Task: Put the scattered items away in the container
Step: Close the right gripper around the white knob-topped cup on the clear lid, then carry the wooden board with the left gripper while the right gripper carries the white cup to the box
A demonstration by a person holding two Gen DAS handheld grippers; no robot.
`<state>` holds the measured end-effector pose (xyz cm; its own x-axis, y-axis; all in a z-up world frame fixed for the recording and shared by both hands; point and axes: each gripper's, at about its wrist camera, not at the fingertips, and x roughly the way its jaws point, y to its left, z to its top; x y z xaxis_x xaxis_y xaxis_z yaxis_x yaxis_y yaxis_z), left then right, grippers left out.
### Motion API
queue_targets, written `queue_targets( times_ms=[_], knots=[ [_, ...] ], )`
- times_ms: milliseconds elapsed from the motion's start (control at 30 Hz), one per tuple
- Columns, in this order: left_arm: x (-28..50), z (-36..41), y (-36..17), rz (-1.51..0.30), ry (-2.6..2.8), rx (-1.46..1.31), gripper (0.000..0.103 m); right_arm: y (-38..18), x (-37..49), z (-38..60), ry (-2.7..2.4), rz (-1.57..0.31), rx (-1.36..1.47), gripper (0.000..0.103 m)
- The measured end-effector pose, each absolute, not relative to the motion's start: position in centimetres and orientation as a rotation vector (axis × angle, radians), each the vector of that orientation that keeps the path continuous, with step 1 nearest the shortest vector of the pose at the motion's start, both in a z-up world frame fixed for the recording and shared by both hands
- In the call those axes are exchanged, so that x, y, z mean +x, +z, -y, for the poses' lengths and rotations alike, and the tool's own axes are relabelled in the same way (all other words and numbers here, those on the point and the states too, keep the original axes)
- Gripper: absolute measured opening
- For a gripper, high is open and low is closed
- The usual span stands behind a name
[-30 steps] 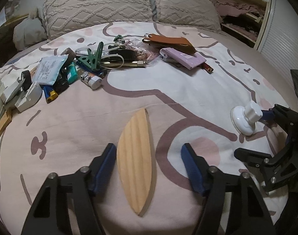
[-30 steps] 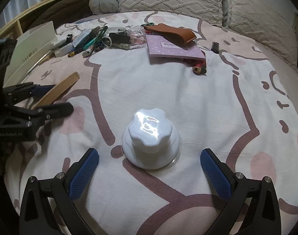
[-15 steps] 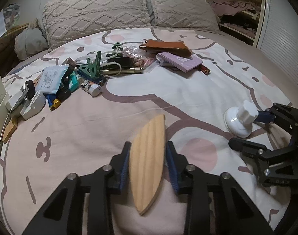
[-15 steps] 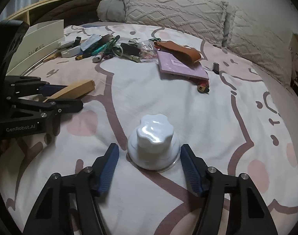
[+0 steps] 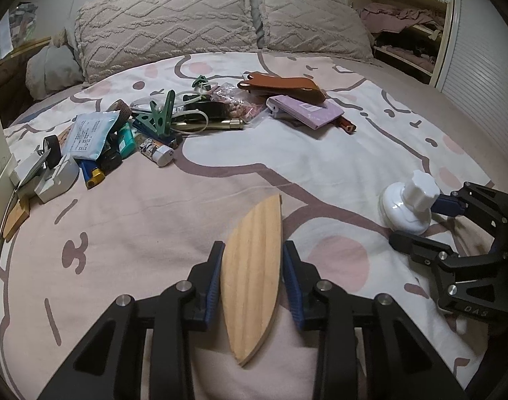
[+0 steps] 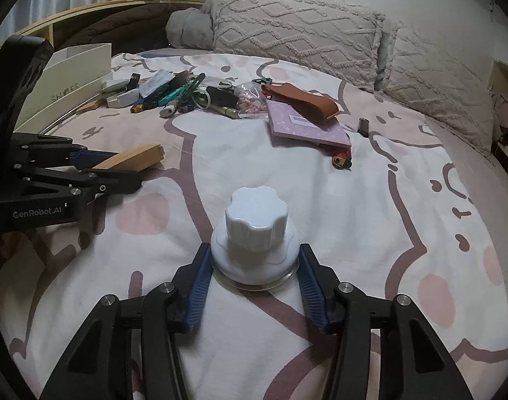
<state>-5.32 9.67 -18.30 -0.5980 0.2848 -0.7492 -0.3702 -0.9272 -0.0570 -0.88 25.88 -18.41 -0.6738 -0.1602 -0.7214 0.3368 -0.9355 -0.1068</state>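
My left gripper [image 5: 253, 246] is shut on a flat, leaf-shaped wooden piece [image 5: 254, 286], its blue pads pressing both long edges; the same wooden piece [image 6: 134, 160] shows in the right wrist view. My right gripper [image 6: 253, 250] is closing, and its pads touch both sides of the base of a white suction knob [image 6: 255, 230]. From the left wrist view the knob [image 5: 409, 200] leans over on the bedspread between those fingers. A white open box [image 6: 70, 76] stands at the bed's left edge.
A heap of small items lies toward the pillows [image 5: 174, 23]: a green clip [image 5: 160, 116], a purple notebook [image 5: 307, 111], a brown leather case [image 5: 280, 85], pens, packets and tubes. A small black stick [image 6: 363, 126] lies apart. An open wardrobe [image 5: 404, 33] is at the right.
The left jaws went from wide apart to shut on the wooden piece. The right jaws came in from wide open to touch the white knob's base, and the knob now leans.
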Motion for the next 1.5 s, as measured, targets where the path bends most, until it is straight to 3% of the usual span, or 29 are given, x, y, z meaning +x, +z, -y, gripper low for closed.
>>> queue_targets(
  times_ms=[600,1500],
  knots=[
    [-4.9,-8.3,-16.4,-0.032,2.545,-1.076,0.034,-16.8,0.4,-25.8,-2.633,-0.324,0.973,0.052],
    [-4.2,-3.2,-11.1,0.116,2.687,-0.887,0.034,-9.5,-0.4,-22.4,-2.651,-0.255,0.88,0.052]
  ],
)
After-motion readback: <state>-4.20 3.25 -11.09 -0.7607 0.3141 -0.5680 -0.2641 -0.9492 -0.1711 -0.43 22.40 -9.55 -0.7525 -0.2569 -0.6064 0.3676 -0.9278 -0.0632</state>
